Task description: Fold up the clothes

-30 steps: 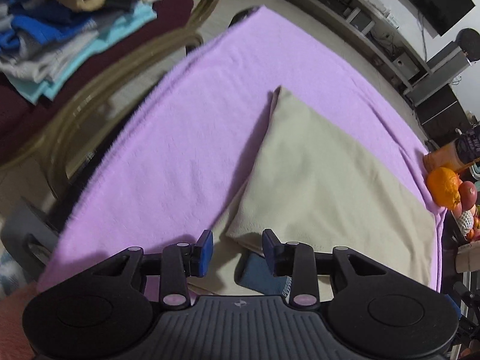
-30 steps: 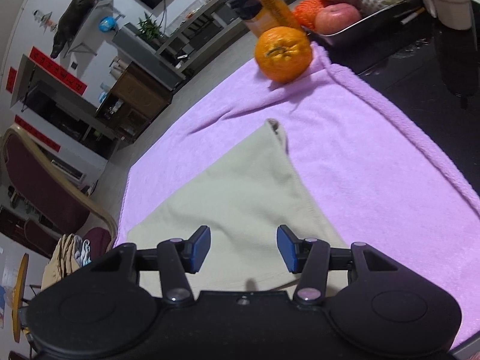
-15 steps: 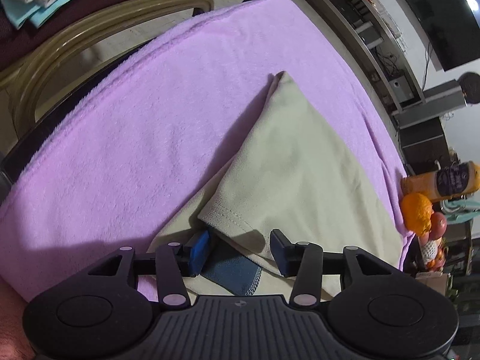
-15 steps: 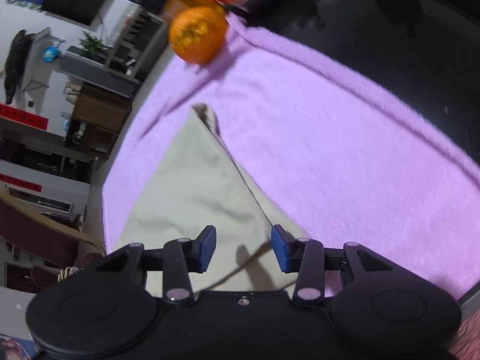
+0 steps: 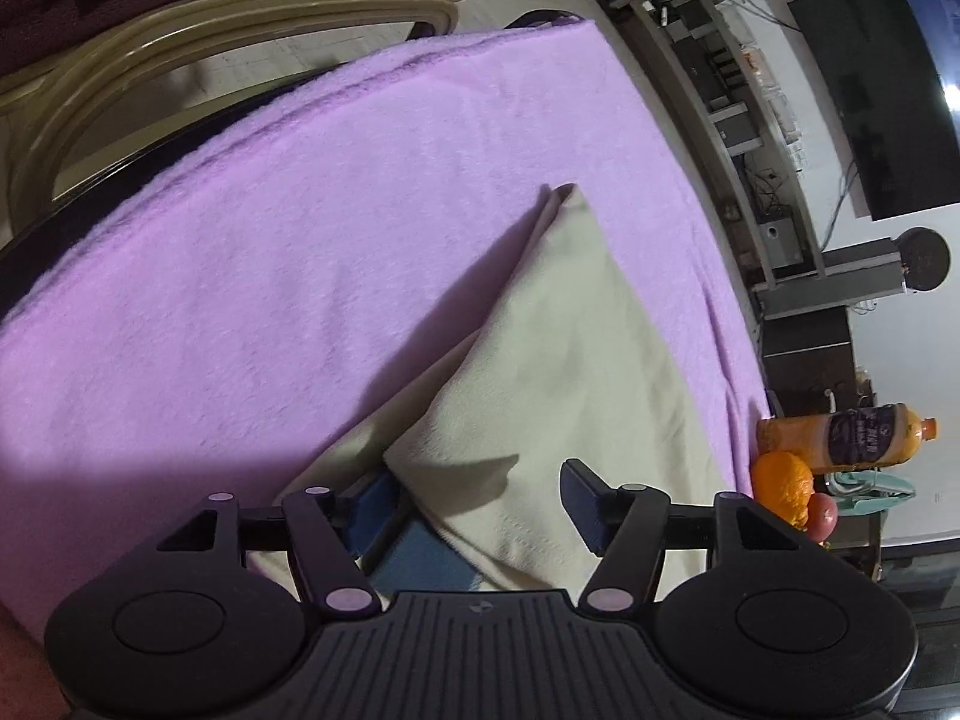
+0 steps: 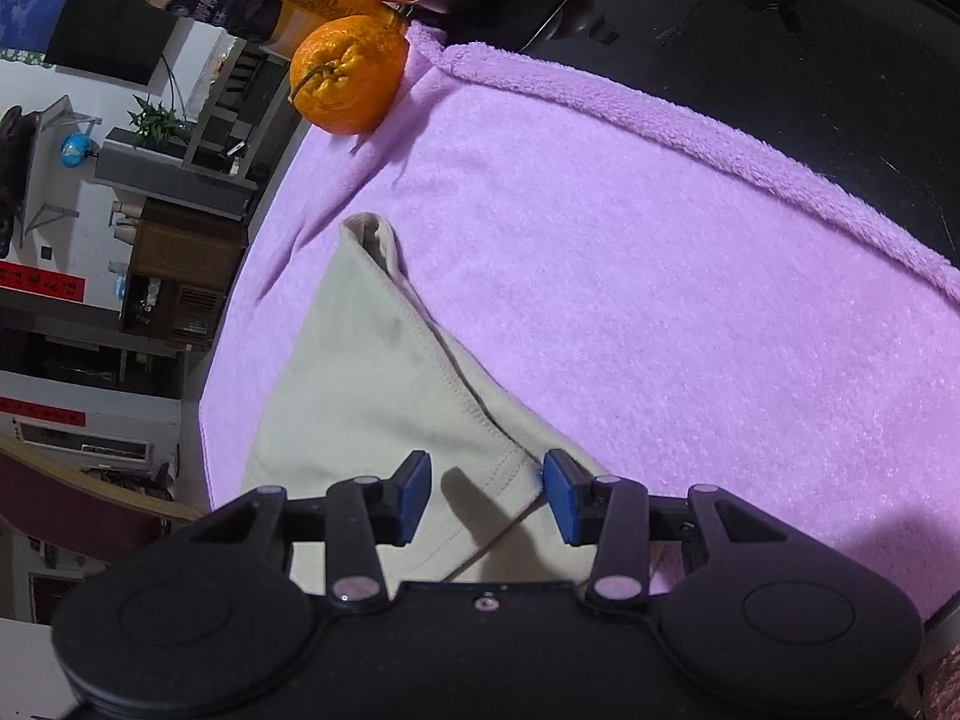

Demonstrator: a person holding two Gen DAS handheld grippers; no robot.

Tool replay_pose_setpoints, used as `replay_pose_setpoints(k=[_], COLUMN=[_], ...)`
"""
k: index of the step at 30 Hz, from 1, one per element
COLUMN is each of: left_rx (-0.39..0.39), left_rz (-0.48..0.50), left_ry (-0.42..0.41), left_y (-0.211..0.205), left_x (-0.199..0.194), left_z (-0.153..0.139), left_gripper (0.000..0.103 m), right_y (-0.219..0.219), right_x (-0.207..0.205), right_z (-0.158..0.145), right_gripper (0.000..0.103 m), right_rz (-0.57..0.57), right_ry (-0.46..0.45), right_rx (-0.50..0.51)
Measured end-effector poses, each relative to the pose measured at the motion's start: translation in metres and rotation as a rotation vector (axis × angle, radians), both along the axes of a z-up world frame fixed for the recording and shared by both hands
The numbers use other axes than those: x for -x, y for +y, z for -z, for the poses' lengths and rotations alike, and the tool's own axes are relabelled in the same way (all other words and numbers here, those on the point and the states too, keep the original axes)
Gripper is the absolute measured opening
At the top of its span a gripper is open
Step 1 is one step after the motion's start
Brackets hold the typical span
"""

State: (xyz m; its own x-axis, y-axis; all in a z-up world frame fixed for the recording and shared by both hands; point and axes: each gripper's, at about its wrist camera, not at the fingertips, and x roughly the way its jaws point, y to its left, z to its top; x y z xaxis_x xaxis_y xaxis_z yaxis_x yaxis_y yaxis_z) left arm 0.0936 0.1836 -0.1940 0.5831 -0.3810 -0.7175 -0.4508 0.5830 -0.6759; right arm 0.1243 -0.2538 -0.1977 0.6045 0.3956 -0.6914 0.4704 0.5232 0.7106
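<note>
Left wrist view first: the left gripper [image 5: 480, 498] sits low in the frame, and its jaws have just been opening; they stand apart now, straddling the near corner of the beige garment [image 5: 576, 360] without pinching it. That looks like a let-go after laying a fold, or a reset for a fresh bite; which one, I can't say. The garment is a soft, matte knit, folded into a long wedge that tapers to a point near frame centre, with a lower layer peeking out along its left edge. A blue patch [image 5: 420, 564] shows under the corner, just above the gripper body. Everything rests on a fuzzy lilac blanket [image 5: 300, 240] spread as a work surface. At the right edge, an orange [image 5: 783, 486] and a juice bottle [image 5: 840, 435] sit clear of the cloth; a chair frame [image 5: 180, 18] curves across the upper left.

Over to the right wrist view: the right gripper [image 6: 486, 495] has its jaws apart too, blue pads either side of the stitched hem corner, not pressing on it. The hem's double seam runs up towards the garment's rolled tip at centre left. Both tools at the near corners suggests the next fold gets lifted from here. The dimpled orange sits at the blanket's top-left edge, touching it.
</note>
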Motion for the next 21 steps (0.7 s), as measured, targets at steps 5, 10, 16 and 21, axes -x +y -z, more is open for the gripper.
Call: replay_pose_setpoints(k=[5,10,16,21], left_rx=[-0.070,-0.081,-0.015,-0.033], left_rz=[-0.045,-0.019,0.010,-0.008], left_ry=[-0.080,-0.017,0.020,0.001], left_y=[-0.001,0.002,0.000,-0.003], left_x=[0.016,0.024,0.010,0.000], left_z=[-0.022,-0.013,0.005,0.002], left_gripper=[0.049,0.056,0.076,0.079], right_y=[-0.001,-0.002,-0.003,-0.003], right_x=[0.000,0.001,0.000,0.002], right_z=[0.001,0.003,0.003,0.003], right_gripper=[0.041,0.041,0.041,0.042], right_rz=[0.005,0.011,0.011,0.010], right_ry=[-0.003,-0.005,-0.004,-0.010], right_rx=[-0.009,-0.019,-0.014,-0.017])
